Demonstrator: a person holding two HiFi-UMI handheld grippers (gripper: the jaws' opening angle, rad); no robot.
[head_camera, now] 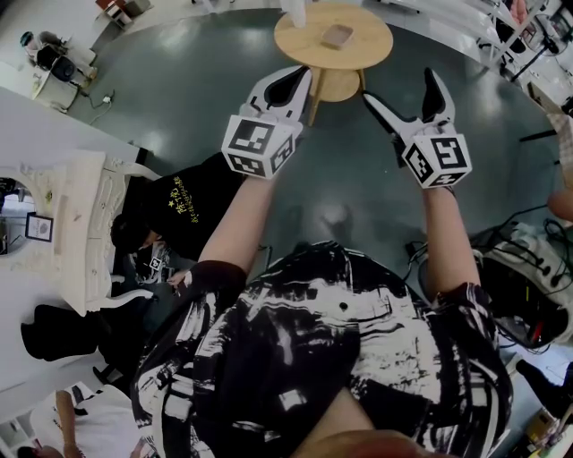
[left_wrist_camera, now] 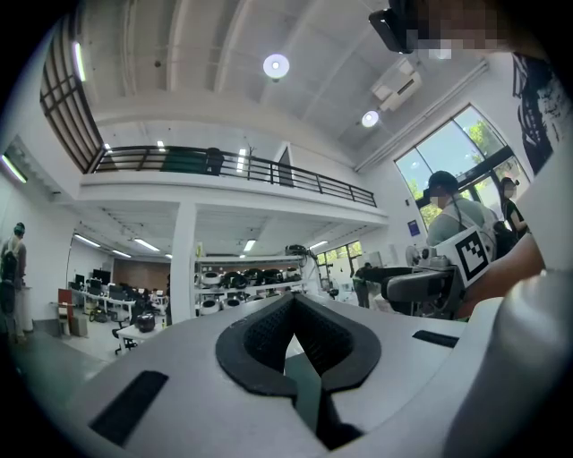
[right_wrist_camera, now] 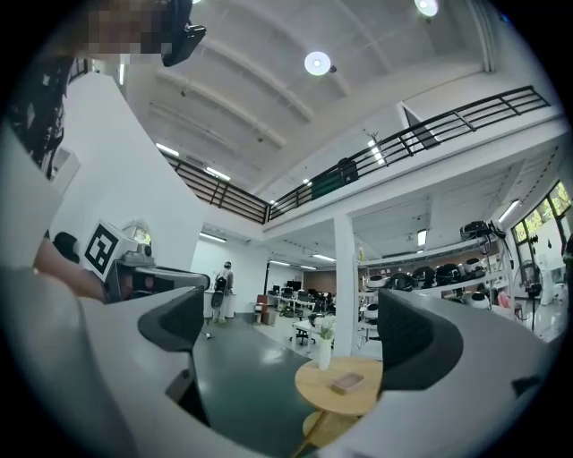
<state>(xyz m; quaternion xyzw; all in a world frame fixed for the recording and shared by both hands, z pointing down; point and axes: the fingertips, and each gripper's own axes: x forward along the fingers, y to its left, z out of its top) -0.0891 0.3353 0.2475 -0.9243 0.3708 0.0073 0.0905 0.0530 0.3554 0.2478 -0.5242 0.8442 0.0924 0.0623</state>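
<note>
- Under your feet lies the big dark green floor [head_camera: 206, 98]. It looks smooth and shiny, so I think a quick step could make you slip.
- To your right, near your legs, black cables [head_camera: 528, 268] sit in a messy heap. A foot could catch in them if you step that way.
- Ahead of you stands the round wooden table [head_camera: 295, 40] [right_wrist_camera: 318, 394]. It is well apart from both tools. It looks light on its thin legs, so a hard bump could rock it.
- Your left gripper [head_camera: 300, 79] [left_wrist_camera: 293, 309] is up in the air, and its jaws are pressed together at the tips with nothing between them. Closed like that, it could only push things and not pick them up.
- Your right gripper [head_camera: 399, 85] [right_wrist_camera: 295, 331] is up in the air too. Its jaws are spread wide and hold nothing. You can see the table through the gap.
- At the far edge of the table stands a thin white vase [head_camera: 294, 11] [right_wrist_camera: 324, 353] with flowers. It is tall and narrow, so I think a wide-open jaw swinging past could knock it over.
- On the table top, near the middle, lies the small brown block [head_camera: 337, 35] [right_wrist_camera: 347, 383]. It is just beside the vase and not touching it. It is flat and low, so a jaw could slide over it and shove it toward the rim.
</note>
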